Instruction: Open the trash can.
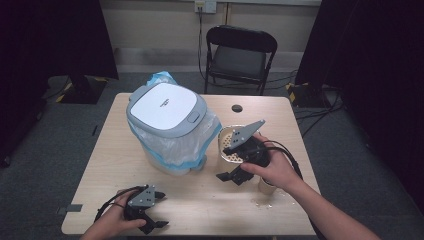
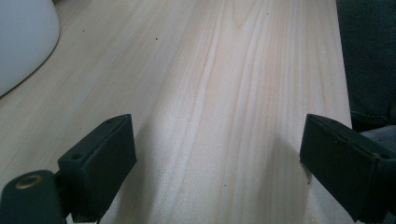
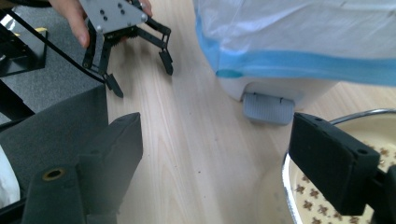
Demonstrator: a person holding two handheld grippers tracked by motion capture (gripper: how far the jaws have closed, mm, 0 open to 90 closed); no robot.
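The round, metal-rimmed patterned bowl [image 3: 327,196] sits beside the right gripper [image 3: 215,158], both grippers' jaws released.

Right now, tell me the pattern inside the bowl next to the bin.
Cream bowl with small brown figures scattered over the inside, metal rim; clearest in the right gripper view.

The right gripper [image 1: 235,170] and its hand [image 1: 272,167] hide most of the bowl [image 1: 227,145] and most of the cup [image 1: 266,186] in the high view. In the right gripper view the bowl [image 3: 322,186] runs off the bottom and right edges. There the bin [image 3: 299,42] is cut off at the top. The crumbs [image 1: 262,204] are too small to tell what they are.
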